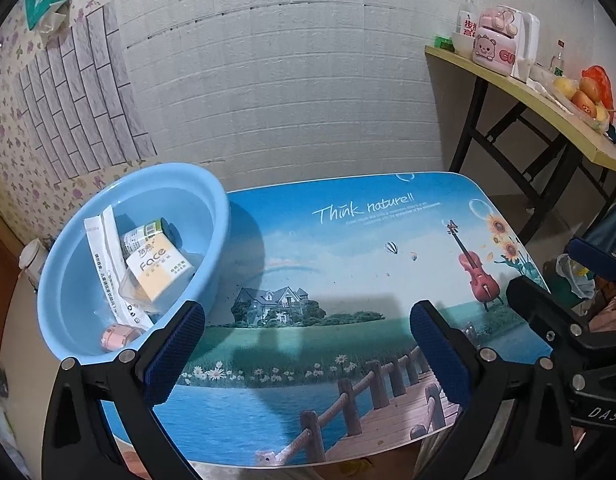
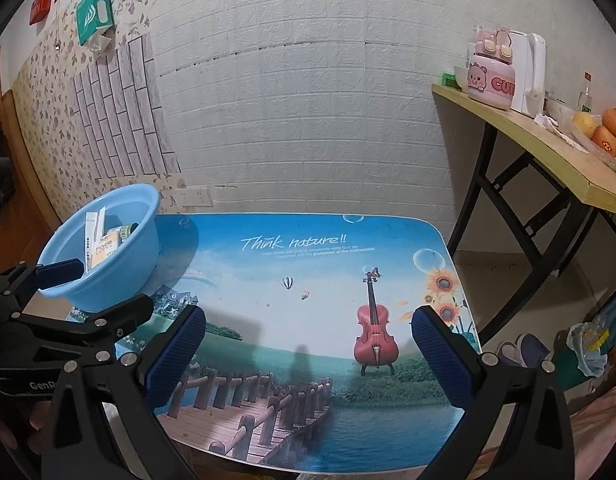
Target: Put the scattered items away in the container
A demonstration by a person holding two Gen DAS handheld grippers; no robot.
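A light blue basin [image 1: 87, 220] stands at the far left corner of the printed table [image 1: 328, 248]; it also shows in the right wrist view [image 2: 119, 204]. Inside it lie a yellow-white "Face" tissue pack [image 1: 159, 268], a long white packet [image 1: 103, 256], a small can [image 1: 147, 234] and a pink item [image 1: 119, 336]. My left gripper [image 1: 308, 352] is open and empty above the table's near edge, just right of the basin. My right gripper [image 2: 308, 356] is open and empty over the table's near side. No loose item shows on the tabletop.
A wooden side table [image 2: 548, 160] on black legs stands to the right with a pink cup [image 2: 492, 80], a white kettle [image 2: 532, 76] and fruit [image 2: 604, 128]. A white brick wall is behind. Shoes and a bag [image 2: 588, 348] lie on the floor at right.
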